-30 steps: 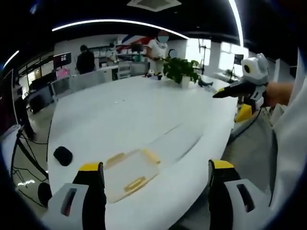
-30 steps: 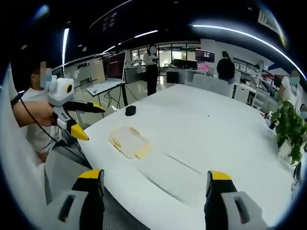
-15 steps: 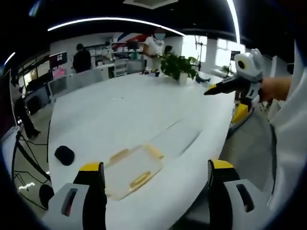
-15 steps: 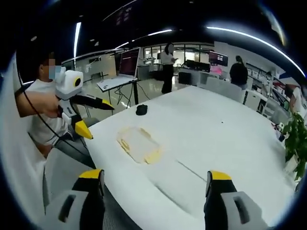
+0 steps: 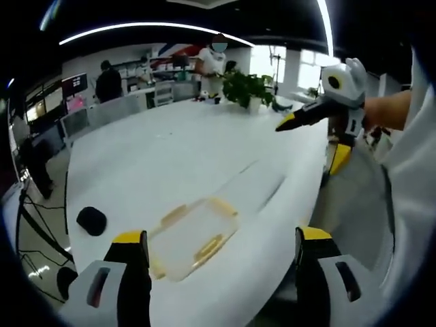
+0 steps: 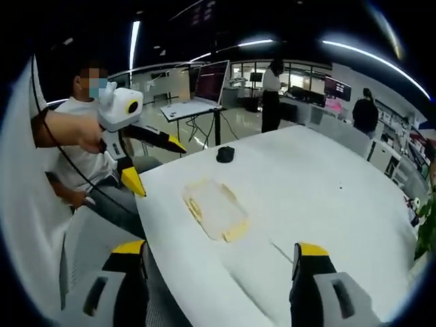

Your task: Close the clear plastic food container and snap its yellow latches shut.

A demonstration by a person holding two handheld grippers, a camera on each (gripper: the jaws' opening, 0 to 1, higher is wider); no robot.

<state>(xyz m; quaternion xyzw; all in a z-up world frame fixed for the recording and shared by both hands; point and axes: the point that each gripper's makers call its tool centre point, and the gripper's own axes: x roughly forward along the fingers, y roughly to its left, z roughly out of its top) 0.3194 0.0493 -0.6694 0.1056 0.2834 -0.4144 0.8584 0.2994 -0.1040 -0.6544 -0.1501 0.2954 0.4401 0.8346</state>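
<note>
On the white worktop (image 5: pixel 177 163) we see the clear plastic food container (image 5: pixel 193 237) lying flat near the edge closest to us, its yellow latches (image 5: pixel 211 246) showing along its sides. In the left gripper view the left gripper (image 5: pixel 221 255) hangs above that near edge, its 2 yellow-tipped jaws standing well apart, with nothing between them; the container sits between the jaws in the picture but below and ahead of them, not touched. A small black object (image 5: pixel 91 220) rests on the worktop to the container's left. At the upper right we catch the right gripper (image 5: pixel 310 139), held in a hand (image 5: pixel 381 116) over the worktop's far edge, its 2 jaws spread, one pointing across the worktop and one angled down. A potted plant (image 5: pixel 245 87) stands at the far end.

Over in the right gripper view, the right gripper (image 6: pixel 219 255) also has its jaws wide apart and holds nothing. The container (image 6: pixel 214 209) lies ahead on the worktop (image 6: pixel 313 197), with the black object (image 6: pixel 225 154) beyond it. At the left we see the left gripper (image 6: pixel 153 163), jaws parted, held just off the worktop's edge and clear of the container. People stand in the background among desks and monitors.
</note>
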